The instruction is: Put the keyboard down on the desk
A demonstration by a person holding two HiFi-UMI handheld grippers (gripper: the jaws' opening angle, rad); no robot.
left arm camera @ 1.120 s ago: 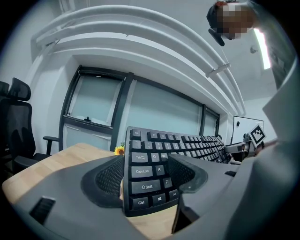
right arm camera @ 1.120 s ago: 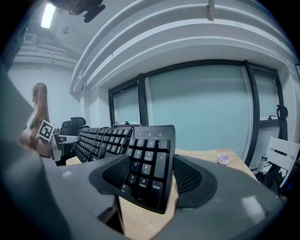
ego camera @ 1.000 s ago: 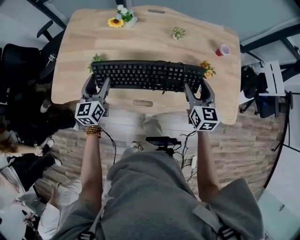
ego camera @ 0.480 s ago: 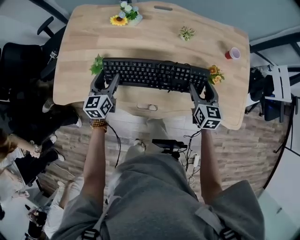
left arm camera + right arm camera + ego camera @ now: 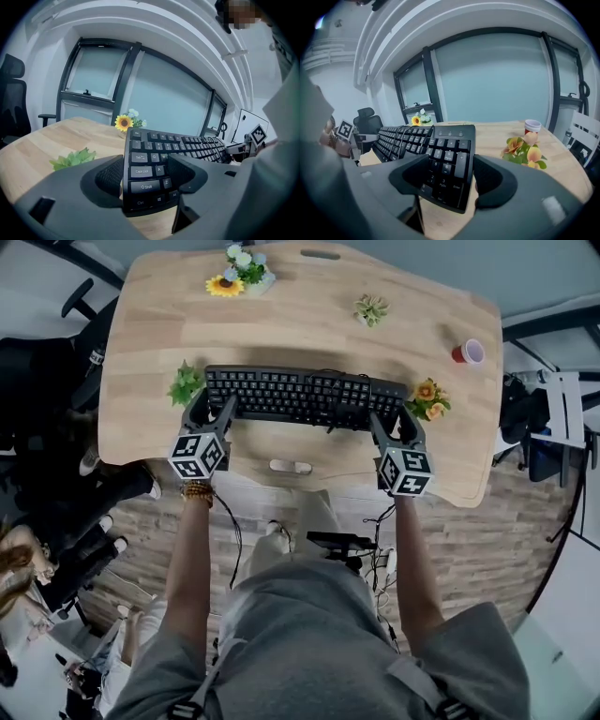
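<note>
A black keyboard (image 5: 305, 397) lies crosswise over the middle of the wooden desk (image 5: 309, 334), low above or on it; contact cannot be told. My left gripper (image 5: 208, 412) is shut on its left end, with the jaws pressing the Caps Lock and Shift side of the keyboard (image 5: 150, 166). My right gripper (image 5: 392, 426) is shut on the number-pad end. In the right gripper view the keyboard (image 5: 449, 159) tilts a little, and bare wood shows under its near edge. The left gripper (image 5: 144, 176) and the right gripper (image 5: 449, 180) each grip across the keyboard's width.
A green leaf sprig (image 5: 185, 385) lies just left of the keyboard and orange flowers (image 5: 427, 397) just right of it. Farther back stand a sunflower bunch (image 5: 239, 273), a small plant (image 5: 371, 308) and a red cup (image 5: 470, 352). A black office chair (image 5: 56, 381) stands left of the desk.
The keyboard has come down toward the desk top and sits a bit farther from the front edge, both grippers moving with it. The leaf sprig is uncovered now.
</note>
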